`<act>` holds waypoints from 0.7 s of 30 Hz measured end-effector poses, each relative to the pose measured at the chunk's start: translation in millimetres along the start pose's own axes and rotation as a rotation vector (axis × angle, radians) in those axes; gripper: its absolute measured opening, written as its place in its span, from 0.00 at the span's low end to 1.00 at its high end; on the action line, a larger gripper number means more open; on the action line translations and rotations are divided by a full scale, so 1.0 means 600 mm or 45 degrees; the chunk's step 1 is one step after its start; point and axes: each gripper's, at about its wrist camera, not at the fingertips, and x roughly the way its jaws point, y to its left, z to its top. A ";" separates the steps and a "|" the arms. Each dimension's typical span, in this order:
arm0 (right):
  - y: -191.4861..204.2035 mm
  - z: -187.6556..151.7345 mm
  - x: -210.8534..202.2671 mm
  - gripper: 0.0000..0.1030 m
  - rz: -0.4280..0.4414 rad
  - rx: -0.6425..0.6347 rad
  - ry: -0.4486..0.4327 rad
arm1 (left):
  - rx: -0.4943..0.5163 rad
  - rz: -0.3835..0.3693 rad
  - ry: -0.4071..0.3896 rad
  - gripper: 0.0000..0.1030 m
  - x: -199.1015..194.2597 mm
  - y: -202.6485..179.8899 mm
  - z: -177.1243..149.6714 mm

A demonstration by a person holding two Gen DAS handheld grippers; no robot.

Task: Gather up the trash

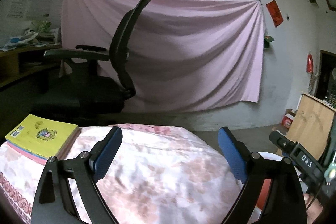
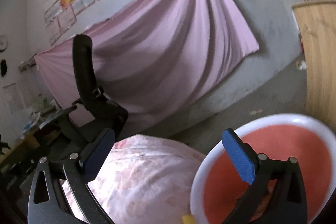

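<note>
Two grippers, both with jaws spread wide and holding nothing. Left gripper [image 1: 170,150] hovers over one surface [image 1: 163,177] under a pink floral cloth. One stack of books [image 1: 42,138], yellow cover on top, at its left edge. Right gripper [image 2: 168,152] straddles the surface edge and one white-rimmed red bin [image 2: 294,152]. One yellow scrap [image 2: 188,219], possibly trash, blurred beside the bin. One black office chair [image 1: 124,45].

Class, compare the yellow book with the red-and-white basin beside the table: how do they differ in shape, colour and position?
The yellow book is flat and rectangular; the basin is round and hollow. The book has a yellow cover with a printed emblem and barcode; the basin is red inside with a white rim. The book lies on the floral tablecloth atop other books; the basin sits past the table's edge, lower down. Neither is gripped by a tool.
</note>
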 end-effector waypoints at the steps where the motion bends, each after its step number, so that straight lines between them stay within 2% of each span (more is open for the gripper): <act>1: -0.004 0.001 0.012 1.00 0.015 0.023 0.030 | 0.000 0.006 0.005 0.87 0.005 0.004 -0.001; 9: -0.037 -0.008 0.072 1.00 0.134 0.172 0.220 | -0.039 0.033 0.057 0.87 0.040 0.032 -0.012; 12: -0.058 -0.014 0.078 1.00 0.155 0.254 0.260 | -0.068 0.032 0.072 0.87 0.042 0.041 -0.014; 16: -0.080 -0.012 0.062 1.00 0.122 0.323 0.201 | -0.086 0.037 0.074 0.87 0.039 0.045 -0.012; 21: -0.079 -0.003 0.034 1.00 0.055 0.293 0.083 | -0.063 0.043 0.065 0.87 0.033 0.039 -0.012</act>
